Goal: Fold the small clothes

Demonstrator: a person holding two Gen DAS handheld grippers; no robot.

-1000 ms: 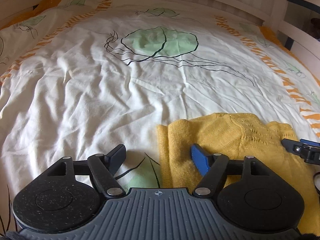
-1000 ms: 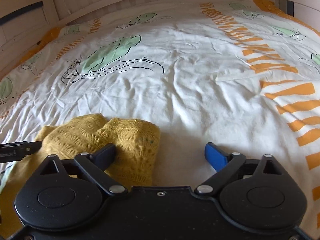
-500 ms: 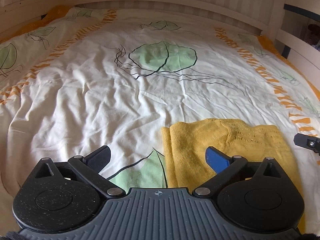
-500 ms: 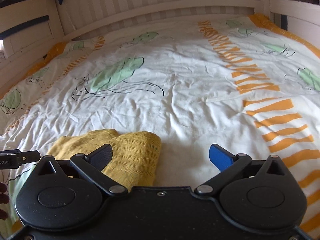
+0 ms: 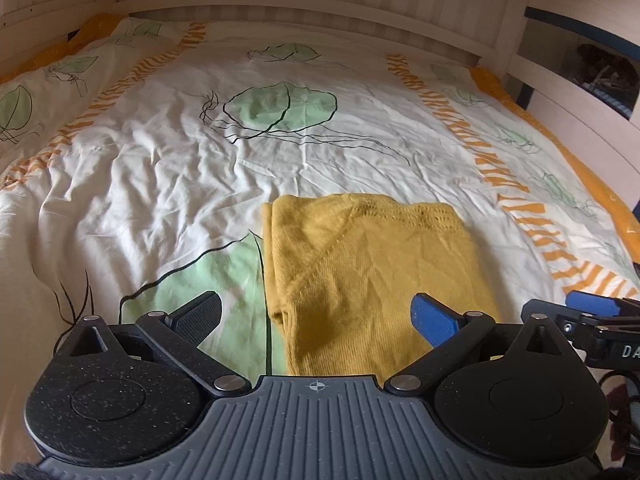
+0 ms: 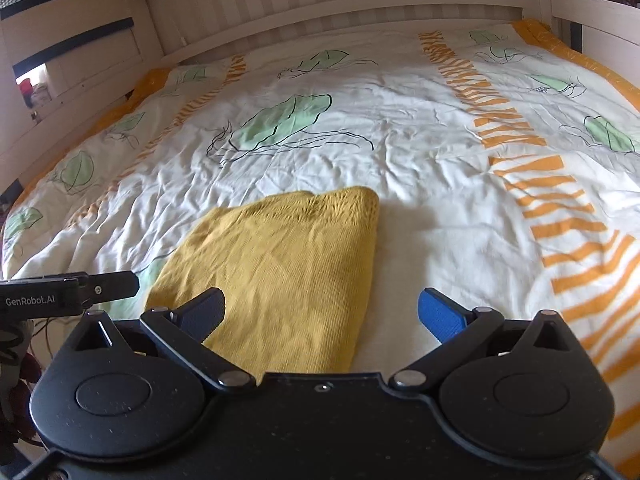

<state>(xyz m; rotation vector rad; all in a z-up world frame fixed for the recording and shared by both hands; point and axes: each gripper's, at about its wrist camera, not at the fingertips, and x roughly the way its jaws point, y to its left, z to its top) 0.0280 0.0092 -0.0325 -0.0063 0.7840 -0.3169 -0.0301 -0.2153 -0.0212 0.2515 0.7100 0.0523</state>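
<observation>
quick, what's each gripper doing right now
left gripper: open, holding nothing, above the folded mustard-yellow knit garment.
right gripper: open, holding nothing.

- The folded mustard-yellow knitted top point(image 5: 372, 264) is soft wool-like cloth with a bumpy knit.
- The white printed cotton bed cover point(image 5: 160, 184) is thin, matt and wrinkly.
- The pale painted wooden bed frame point(image 6: 360, 4) looks smooth.
- The left gripper point(image 5: 316, 316) is matt speckled plastic with shiny metal pins.

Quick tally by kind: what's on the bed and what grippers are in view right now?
Yellow knitted garment, folded on the bedspread: 1
Grippers, both open and empty: 2, left gripper, right gripper
Total: 3
</observation>
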